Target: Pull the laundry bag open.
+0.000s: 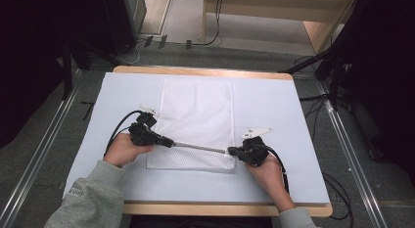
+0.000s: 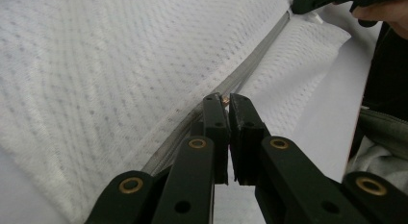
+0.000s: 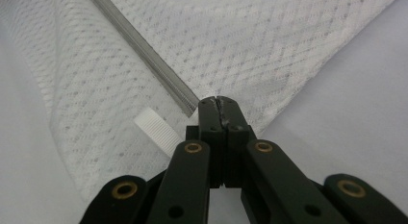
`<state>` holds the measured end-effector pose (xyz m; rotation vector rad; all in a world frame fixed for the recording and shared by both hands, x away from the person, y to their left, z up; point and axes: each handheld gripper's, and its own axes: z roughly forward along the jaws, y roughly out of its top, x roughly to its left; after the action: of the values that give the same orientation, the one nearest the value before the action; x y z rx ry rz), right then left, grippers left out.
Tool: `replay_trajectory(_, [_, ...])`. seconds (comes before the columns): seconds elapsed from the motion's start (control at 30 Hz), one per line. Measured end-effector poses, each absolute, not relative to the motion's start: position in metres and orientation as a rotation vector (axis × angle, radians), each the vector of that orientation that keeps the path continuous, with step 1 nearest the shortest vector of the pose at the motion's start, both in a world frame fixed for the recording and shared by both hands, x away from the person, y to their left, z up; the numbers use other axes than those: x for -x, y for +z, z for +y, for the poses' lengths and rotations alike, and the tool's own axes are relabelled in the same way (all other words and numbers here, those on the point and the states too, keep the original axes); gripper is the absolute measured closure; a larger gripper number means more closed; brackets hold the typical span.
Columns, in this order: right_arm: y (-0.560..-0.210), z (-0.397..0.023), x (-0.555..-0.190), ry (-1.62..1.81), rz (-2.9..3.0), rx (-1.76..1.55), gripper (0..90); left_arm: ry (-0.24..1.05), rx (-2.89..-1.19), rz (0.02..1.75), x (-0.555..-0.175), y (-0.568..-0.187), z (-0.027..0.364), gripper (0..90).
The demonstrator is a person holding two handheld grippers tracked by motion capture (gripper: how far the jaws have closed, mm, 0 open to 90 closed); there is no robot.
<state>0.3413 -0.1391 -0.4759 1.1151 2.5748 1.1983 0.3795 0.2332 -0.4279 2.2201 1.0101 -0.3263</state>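
The white mesh bag (image 1: 196, 123) is lying flat mid-table (image 1: 274, 105), its zipper (image 1: 198, 147) running between both grippers; the right gripper (image 1: 229, 151) is clamping the bag's near right corner, the left gripper (image 1: 171, 143) is pinching the zipper pull (image 2: 224, 100)

Lab (black curtains (image 1: 29, 52), floor cables (image 1: 215, 39)).

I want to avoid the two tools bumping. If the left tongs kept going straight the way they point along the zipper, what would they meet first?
Probably the right tongs, clamped at the zipper's far end on the white mesh bag. The left tongs point along the zipper toward them, with nothing else in that line.
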Motion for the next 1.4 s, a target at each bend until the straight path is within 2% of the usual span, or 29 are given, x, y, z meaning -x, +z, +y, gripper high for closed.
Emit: replay_trajectory(1.4, [-0.475,-0.139,-0.343,1.189,2.592,-1.120,90.0,-0.311,-2.194,1.080,-0.376,-0.427,0.266,88.0])
